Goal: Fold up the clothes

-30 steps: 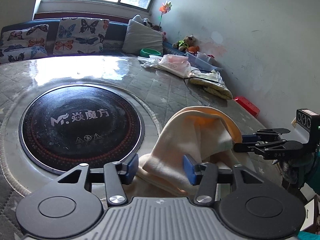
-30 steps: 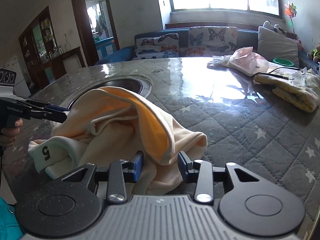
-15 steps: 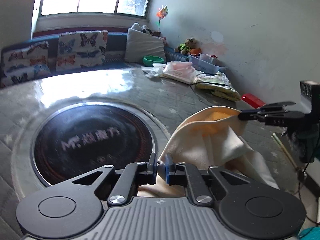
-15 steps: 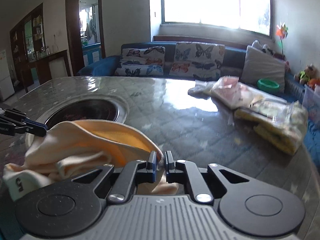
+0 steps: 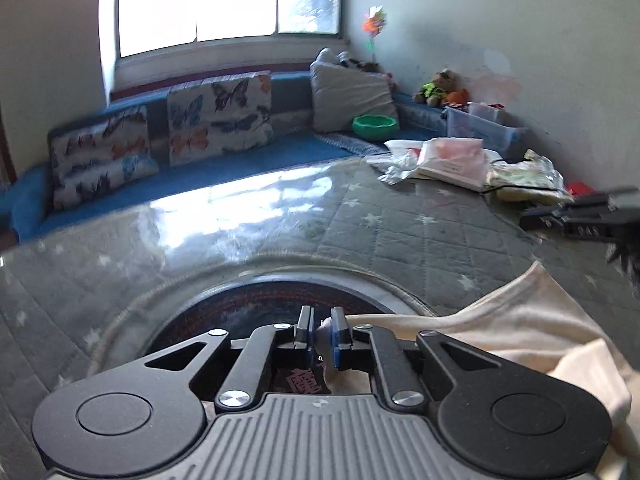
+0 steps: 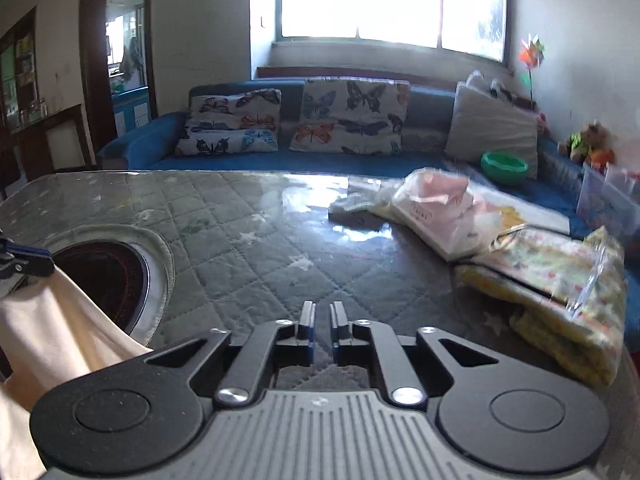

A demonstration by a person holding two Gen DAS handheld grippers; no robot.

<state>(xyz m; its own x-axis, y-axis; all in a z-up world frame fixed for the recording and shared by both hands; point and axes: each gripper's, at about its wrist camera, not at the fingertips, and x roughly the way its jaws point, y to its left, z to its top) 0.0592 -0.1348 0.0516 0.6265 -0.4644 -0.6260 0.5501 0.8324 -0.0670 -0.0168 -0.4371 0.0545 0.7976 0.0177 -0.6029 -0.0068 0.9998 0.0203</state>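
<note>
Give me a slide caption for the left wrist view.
Left gripper pinching a corner of the cream garment, lifted over the quilted table.

The garment [image 5: 512, 328] is cream. Each tool is black with blue pads: the left tool [image 5: 321, 336] and the right tool [image 6: 322, 330]. The desk [image 6: 256, 256] wears a grey quilted cover with white stars. The burner [image 6: 104, 280] is black, ringed with red dots. The cushions [image 6: 352, 116] are white with coloured butterflies, on a blue sofa [image 6: 136, 140]. The bowl [image 6: 504, 166] is green. The pinwheel [image 6: 531, 53] is orange and green. The bundle [image 6: 560, 280] is yellow, flecked.
</note>
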